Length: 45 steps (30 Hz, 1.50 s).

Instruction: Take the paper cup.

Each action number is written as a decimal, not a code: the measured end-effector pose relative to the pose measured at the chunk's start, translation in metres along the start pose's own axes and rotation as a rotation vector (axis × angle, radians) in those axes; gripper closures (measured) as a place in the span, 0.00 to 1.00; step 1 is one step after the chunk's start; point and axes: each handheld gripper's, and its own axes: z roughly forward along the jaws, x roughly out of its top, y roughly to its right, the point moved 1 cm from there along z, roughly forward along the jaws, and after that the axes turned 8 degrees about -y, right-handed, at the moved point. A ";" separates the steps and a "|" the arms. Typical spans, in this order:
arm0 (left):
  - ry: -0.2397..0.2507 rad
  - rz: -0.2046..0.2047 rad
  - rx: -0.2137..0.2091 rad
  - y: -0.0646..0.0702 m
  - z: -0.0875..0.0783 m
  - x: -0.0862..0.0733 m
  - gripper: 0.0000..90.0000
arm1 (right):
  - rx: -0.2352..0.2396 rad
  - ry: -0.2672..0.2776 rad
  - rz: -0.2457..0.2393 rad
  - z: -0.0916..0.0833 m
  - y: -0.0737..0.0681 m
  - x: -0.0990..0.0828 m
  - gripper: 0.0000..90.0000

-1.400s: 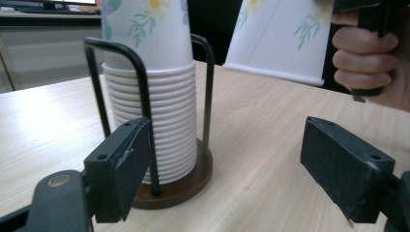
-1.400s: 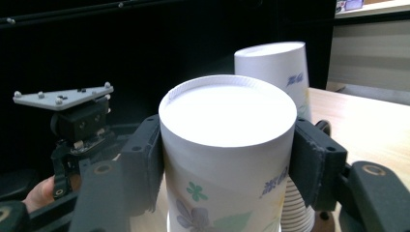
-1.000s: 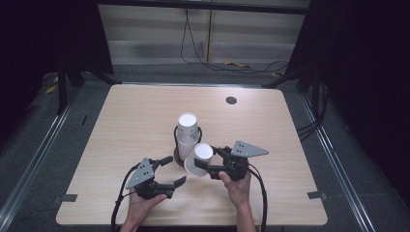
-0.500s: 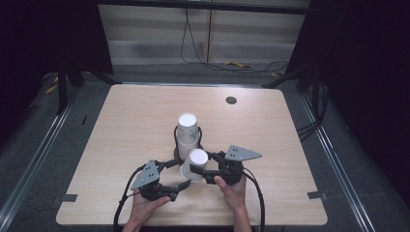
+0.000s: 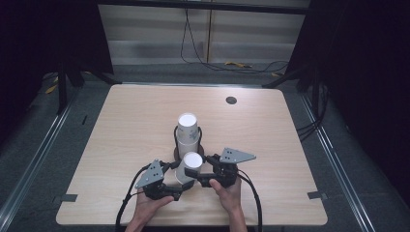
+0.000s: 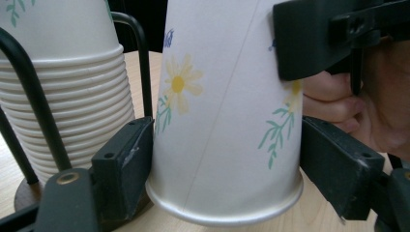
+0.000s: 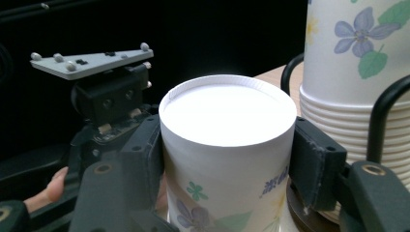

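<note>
Single paper cup point(image 5: 189, 166) sits upside down, base up, lower centre of the high view, just in front of the cup stack point(image 5: 188, 131); in the left gripper view its rim is down at the tabletop and the wall carries a yellow daisy and green sprigs point(image 6: 227, 121); whether the rim fully touches the wood, cannot tell. Right gripper point(image 5: 205, 173) comes in from the right of the cup in the high view and pinches it: in the right gripper view both black pads press the upper wall either side of the white base point(image 7: 227, 108). Left gripper point(image 5: 175, 180) is at the cup's lower left in the high view; its jaws have just been closing with the cup between them, near the rim. In the left gripper view the left pad touches the wall; the right pad stands just off it with a thin gap, so not clamped yet. Stack of nested cups stands upside down in a black wire holder point(image 6: 34, 104), upper left of that view, just behind the single cup, floral print on the top one point(image 7: 360, 36). All of it rests on a light wooden table point(image 5: 121, 125); small dark round grommet point(image 5: 231, 100) toward the table's far right. Person's hands point(image 5: 227, 191) hold both grippers from the bottom edge, cables trailing back.
</note>
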 end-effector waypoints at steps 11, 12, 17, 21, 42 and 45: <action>-0.004 -0.004 0.000 0.000 0.007 -0.001 0.24 | 0.013 -0.002 0.001 0.003 -0.001 -0.001 0.41; -0.006 -0.001 -0.004 0.000 0.007 -0.001 0.24 | 0.011 -0.003 -0.001 0.003 -0.001 -0.001 0.40; -0.006 0.006 0.003 -0.001 0.007 -0.001 0.28 | 0.004 -0.001 -0.001 0.003 0.000 -0.001 0.39; -0.009 0.007 -0.004 -0.001 0.005 -0.001 0.30 | 0.005 0.004 0.004 0.004 0.000 -0.001 0.37; -0.056 -0.001 -0.001 -0.006 0.000 -0.001 0.31 | -0.042 0.009 -0.002 0.001 0.001 0.001 0.26; -0.067 0.002 0.008 -0.008 -0.003 0.000 0.31 | -0.045 0.015 -0.001 0.000 0.002 0.001 0.26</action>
